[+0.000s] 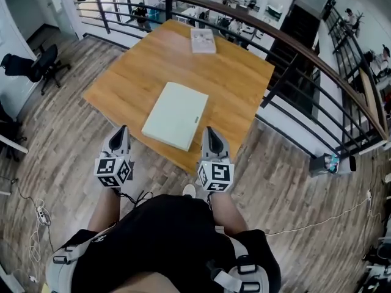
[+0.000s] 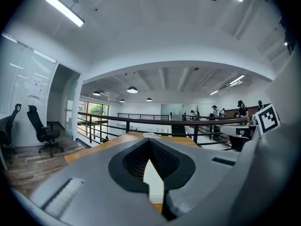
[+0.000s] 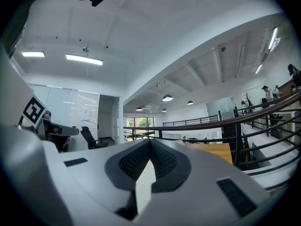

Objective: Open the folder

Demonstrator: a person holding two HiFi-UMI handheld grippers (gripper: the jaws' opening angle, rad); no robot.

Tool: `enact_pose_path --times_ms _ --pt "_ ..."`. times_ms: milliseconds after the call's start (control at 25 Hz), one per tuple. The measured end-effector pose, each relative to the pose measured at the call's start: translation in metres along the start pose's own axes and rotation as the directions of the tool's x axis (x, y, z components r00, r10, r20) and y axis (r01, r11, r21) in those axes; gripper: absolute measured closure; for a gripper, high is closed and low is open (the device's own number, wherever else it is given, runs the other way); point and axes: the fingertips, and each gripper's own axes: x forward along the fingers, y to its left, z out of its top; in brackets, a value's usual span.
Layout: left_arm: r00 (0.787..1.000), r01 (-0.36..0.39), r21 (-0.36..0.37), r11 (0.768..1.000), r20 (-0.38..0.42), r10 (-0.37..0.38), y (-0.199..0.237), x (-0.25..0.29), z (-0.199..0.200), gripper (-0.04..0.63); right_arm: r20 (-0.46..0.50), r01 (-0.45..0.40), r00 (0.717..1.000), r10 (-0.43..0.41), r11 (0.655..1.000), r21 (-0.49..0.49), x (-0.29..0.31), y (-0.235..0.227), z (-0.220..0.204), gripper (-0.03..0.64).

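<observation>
Two grippers flank the near edge of the folder (image 1: 176,115): left gripper (image 1: 124,130), right gripper (image 1: 210,130), ribbed fingers pressed together, empty. Flat, rectangular, pale green, the folder lies closed on the wooden surface (image 1: 244,78).

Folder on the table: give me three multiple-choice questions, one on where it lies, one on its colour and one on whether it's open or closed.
1. Where does the folder lie?
A. On the table, by its near edge
B. At the table's far edge, by the railing
C. On the floor

2. What colour is it?
A. Red
B. Pale green
C. Black

3. What state is it in?
A. Closed, lying flat
B. Spread open
C. Standing half open

Answers:
1 A: in the head view it lies close to the table's near edge.
2 B: its cover is pale green against the brown wood.
3 A: only one flat cover shows, with no inside pages.
</observation>
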Motion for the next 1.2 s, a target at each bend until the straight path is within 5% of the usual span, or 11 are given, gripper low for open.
enact_pose_path --times_ms 520,800,1000,1200 --pt "0.994 0.002 0.002 1.000 -0.111 -0.001 -0.015 0.100 -0.010 0.594 -0.073 -0.034 0.997 0.038 0.998 0.046 0.064 -0.064 -0.029 0.612" --pt "0.989 0.091 0.158 0.983 -0.127 -0.071 -0.012 0.143 -0.018 0.594 -0.104 0.069 0.993 -0.063 0.996 0.059 0.070 -0.073 -0.043 0.612" --pt "0.977 0.202 0.249 0.947 -0.116 -0.178 -0.015 0.159 -0.016 0.594 -0.104 0.123 0.987 -0.120 0.992 0.030 0.071 -0.067 -0.041 0.612" --pt "0.922 0.384 0.261 0.886 -0.162 -0.352 -0.034 0.162 -0.027 0.594 -0.117 0.187 0.976 -0.183 0.982 0.023 0.061 -0.065 -0.044 0.612"
